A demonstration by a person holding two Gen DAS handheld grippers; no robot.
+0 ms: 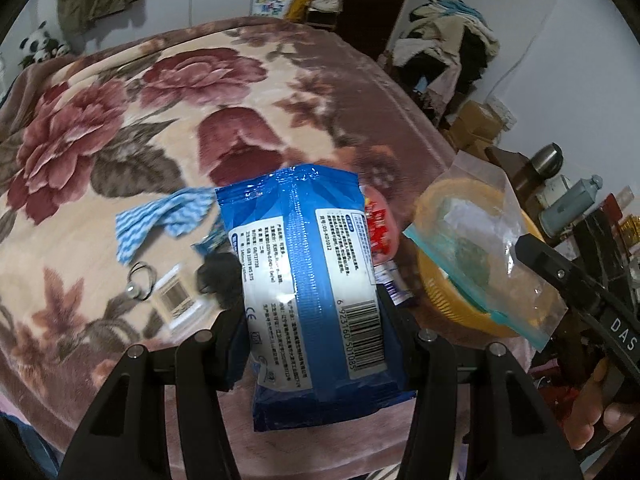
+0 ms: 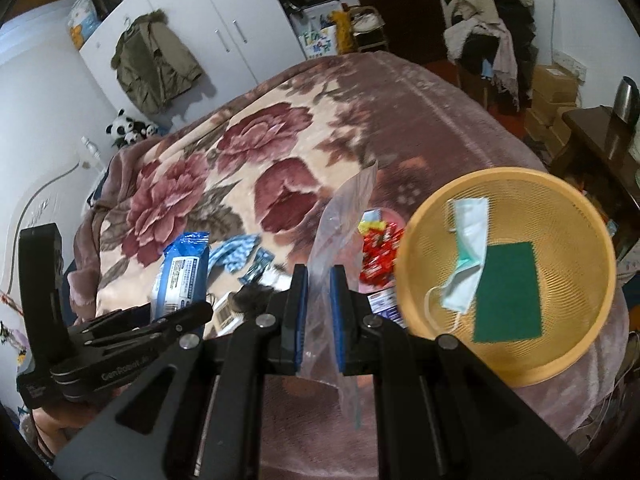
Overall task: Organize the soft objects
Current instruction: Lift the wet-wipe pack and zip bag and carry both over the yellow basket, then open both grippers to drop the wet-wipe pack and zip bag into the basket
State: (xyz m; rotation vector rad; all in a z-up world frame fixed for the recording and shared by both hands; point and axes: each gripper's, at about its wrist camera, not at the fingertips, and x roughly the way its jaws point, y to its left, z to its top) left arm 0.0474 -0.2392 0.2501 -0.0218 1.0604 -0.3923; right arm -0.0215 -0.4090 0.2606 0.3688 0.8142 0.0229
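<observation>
Leftmost on bed [image 1: 100, 208]: striped blue cloth [image 1: 164, 220], black hair tie [image 1: 140, 282], small barcoded box [image 1: 176, 300], dark fuzzy item [image 1: 220, 276] too blurred to identify. Left tongs [image 1: 312, 320] clamped on blue wipes pack [image 1: 312, 272], lifted, hiding red wrappers [image 1: 378, 232] behind. Right tongs [image 2: 319, 300] pinched on clear plastic bag [image 2: 340, 248], lower end cut off by tongs. Far right: yellow basket [image 2: 560, 360] holding face mask [image 2: 464, 252] and green pad [image 2: 508, 292].
</observation>
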